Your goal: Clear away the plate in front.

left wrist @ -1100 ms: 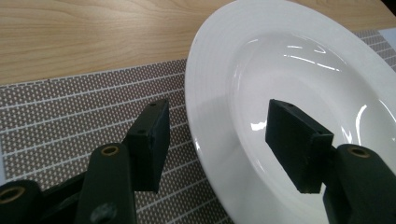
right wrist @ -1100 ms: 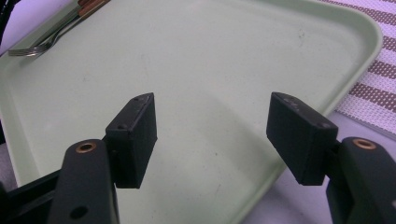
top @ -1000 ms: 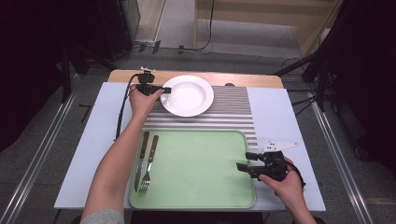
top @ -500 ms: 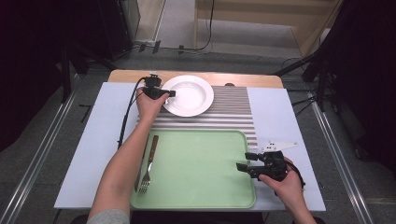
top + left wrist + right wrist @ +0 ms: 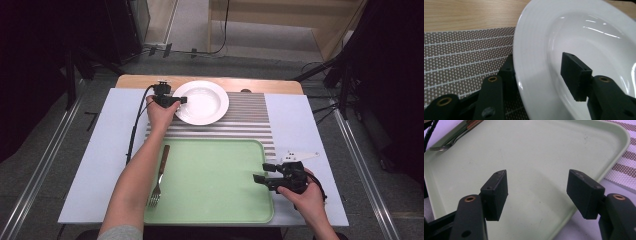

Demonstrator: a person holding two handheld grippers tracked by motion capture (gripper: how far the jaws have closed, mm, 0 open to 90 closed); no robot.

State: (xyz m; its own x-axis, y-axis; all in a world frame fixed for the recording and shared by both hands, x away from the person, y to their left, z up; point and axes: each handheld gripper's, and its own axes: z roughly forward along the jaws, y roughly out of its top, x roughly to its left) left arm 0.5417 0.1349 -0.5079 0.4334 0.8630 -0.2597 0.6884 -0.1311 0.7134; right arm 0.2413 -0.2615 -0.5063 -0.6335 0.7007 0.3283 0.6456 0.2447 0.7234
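Here, largest first:
Table top (image 5: 100,165): pale blue-grey sheet, with a wooden strip along its far edge.
Striped mat (image 5: 250,120): grey-and-white ribbed, lying between the wooden strip and the tray; in the left gripper view it reads as brown weave with white dotted lines.
Tray (image 5: 215,175): pale green, rounded corners, at the near middle of the table, its far edge overlapping the mat.
Plate (image 5: 202,102): white, deep, round, resting on the far left part of the mat, well apart from the tray.
Left gripper (image 5: 181,100): at the plate's left rim; in the left gripper view (image 5: 544,75) one jaw sits under the rim on the mat side, the other above the plate's inner slope. The jaws have just been closing with the rim between them; the upper pad seems to hang clear of the plate.
Right gripper (image 5: 257,178): held over the tray's right edge, jaws spread wide with nothing between them (image 5: 536,187).
Fork (image 5: 159,175): brown-handled, lying lengthwise on the tray's left side, tines toward the person.
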